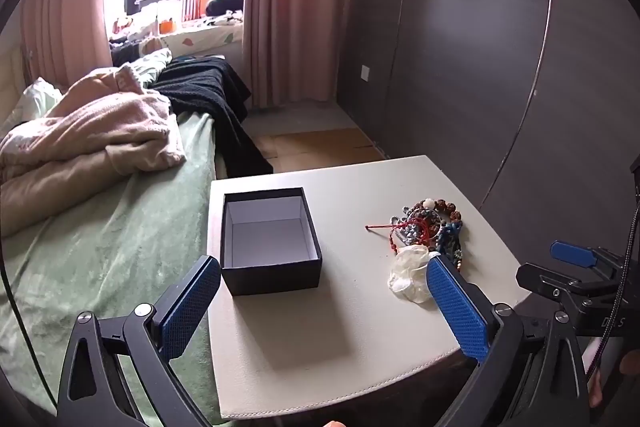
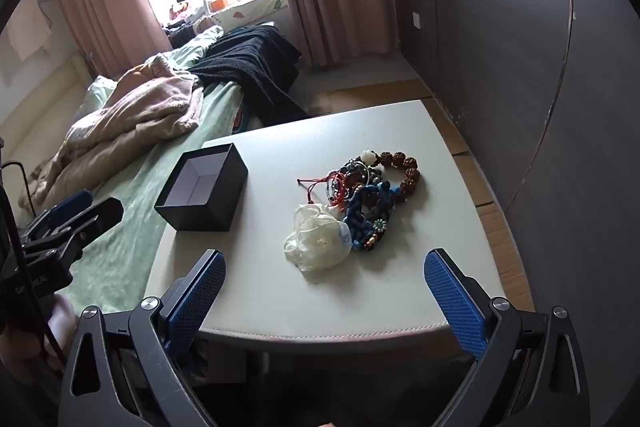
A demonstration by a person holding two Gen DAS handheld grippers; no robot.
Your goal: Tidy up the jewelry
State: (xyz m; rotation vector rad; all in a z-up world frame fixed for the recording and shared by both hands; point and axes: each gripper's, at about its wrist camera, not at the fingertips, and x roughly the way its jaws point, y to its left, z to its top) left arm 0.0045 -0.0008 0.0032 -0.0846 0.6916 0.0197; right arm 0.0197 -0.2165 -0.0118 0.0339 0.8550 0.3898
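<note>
Both the left hand-held gripper (image 1: 324,307) and right hand-held gripper (image 2: 324,301) are held wide, nothing gripped. On the pale desk (image 2: 360,291), the open black cardboard box (image 2: 202,187) is parked at 9 o'clock of the tangled bead-and-cord bracelet pile (image 2: 368,187).

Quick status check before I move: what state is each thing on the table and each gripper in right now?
Black box: lid off, empty, upright on the table.
Jewelry pile: tangled heap on the table, outside the box.
White pouch: crumpled, lying against the pile.
Left gripper: fingers wide open, holding nothing.
Right gripper: fingers wide open, holding nothing.
</note>
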